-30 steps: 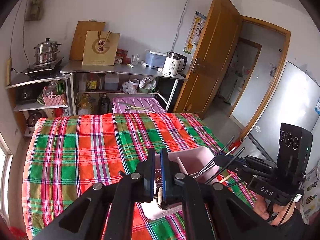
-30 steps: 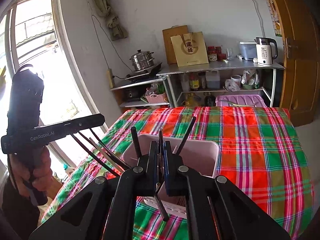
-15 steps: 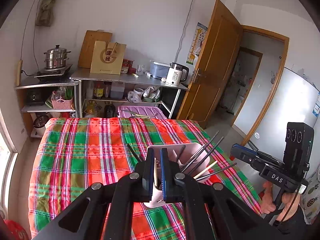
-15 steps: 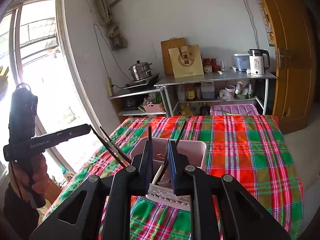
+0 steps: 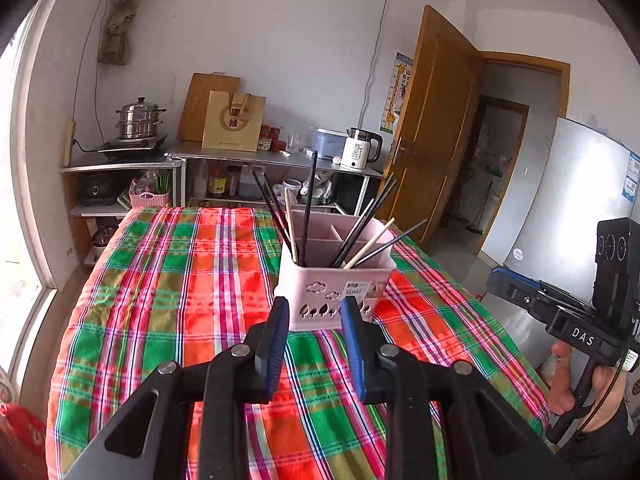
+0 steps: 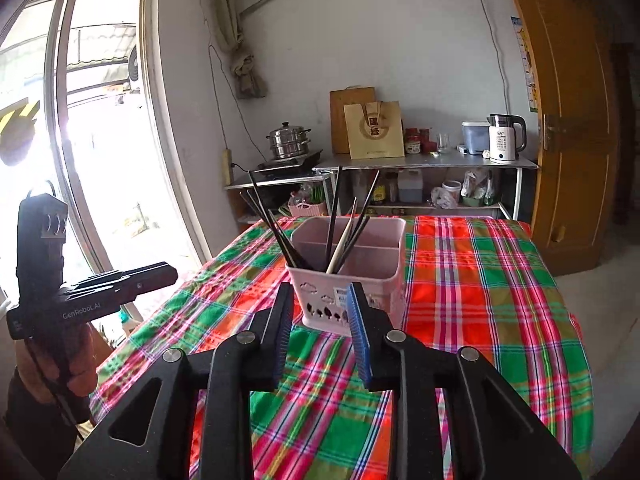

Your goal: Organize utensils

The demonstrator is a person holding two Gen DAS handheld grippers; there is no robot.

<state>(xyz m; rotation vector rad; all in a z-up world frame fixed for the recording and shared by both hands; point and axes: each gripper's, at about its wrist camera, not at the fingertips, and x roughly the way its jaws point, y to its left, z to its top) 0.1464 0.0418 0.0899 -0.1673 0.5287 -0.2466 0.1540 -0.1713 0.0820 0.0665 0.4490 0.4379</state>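
A small kitchen room with white walls holds a table covered by a red-and-green plaid tablecloth (image 5: 168, 304). On the cloth, toward the near middle of the table, stands a pink utensil basket (image 5: 334, 292) with cut-out tree and cloud shapes on its front wall and partitions dividing it into compartments. Black chopsticks (image 5: 306, 208) and pale wooden chopsticks (image 5: 368, 246) stand inside, leaning outward in several directions; most appear to sit in the front compartments, though which one each occupies cannot be told exactly. The left gripper (image 5: 314, 324) sits just in front of the basket, clear of it, its blue-padded jaws spread apart with nothing between them; they have just been opening. The right gripper (image 6: 320, 312) is likewise in front of the basket without touching it, its jaws parted and empty, and they too have just been opening. In each wrist view the other handheld tool appears at the frame's edge, gripped by a person's hand (image 5: 564, 380). Behind the table, a metal shelf (image 6: 424, 164) carries a white electric kettle (image 6: 504, 138), a tan paper bag (image 6: 374, 130) leaning on a wooden cutting board (image 6: 340, 116), and jars. A steel steamer pot (image 6: 289, 140) rests on a burner to the left. A large window (image 6: 92, 128) lies to one side, a wooden door (image 5: 432, 120) to the other.
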